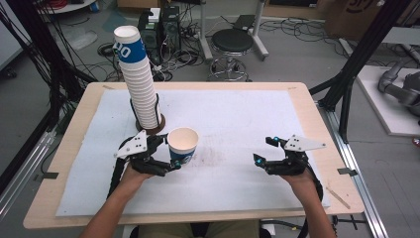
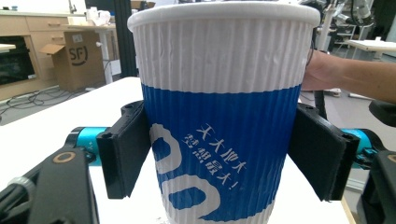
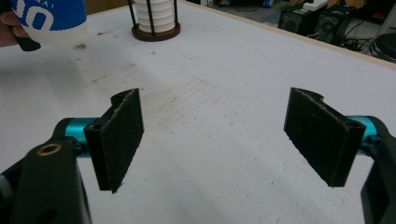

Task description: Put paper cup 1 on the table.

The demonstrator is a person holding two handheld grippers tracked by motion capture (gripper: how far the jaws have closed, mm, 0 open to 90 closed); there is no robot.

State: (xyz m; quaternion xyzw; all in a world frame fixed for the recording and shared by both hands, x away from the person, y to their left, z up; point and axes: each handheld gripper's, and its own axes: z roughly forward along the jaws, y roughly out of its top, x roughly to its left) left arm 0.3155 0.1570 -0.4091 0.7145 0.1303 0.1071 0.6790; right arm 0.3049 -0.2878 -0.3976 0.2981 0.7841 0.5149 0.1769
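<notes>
A white and blue ribbed paper cup (image 1: 183, 144) stands upright at the left-middle of the white mat (image 1: 233, 119), with my left gripper (image 1: 171, 157) shut on it. In the left gripper view both black pads (image 2: 126, 149) press on the blue band of the cup (image 2: 219, 116). Whether its base touches the mat I cannot tell. A tall stack of the same cups (image 1: 137, 79) rises from a round wooden holder (image 1: 151, 124) just behind it. At the right of the mat my right gripper (image 1: 265, 151) is open, with nothing between its pads (image 3: 119, 135).
The mat covers a wooden table (image 1: 317, 129). In the right gripper view the stack holder (image 3: 155, 30) and the held cup (image 3: 51, 18) lie far off to the left. Beyond the table are a stool (image 1: 232, 42), cables and black frame posts (image 1: 346, 84).
</notes>
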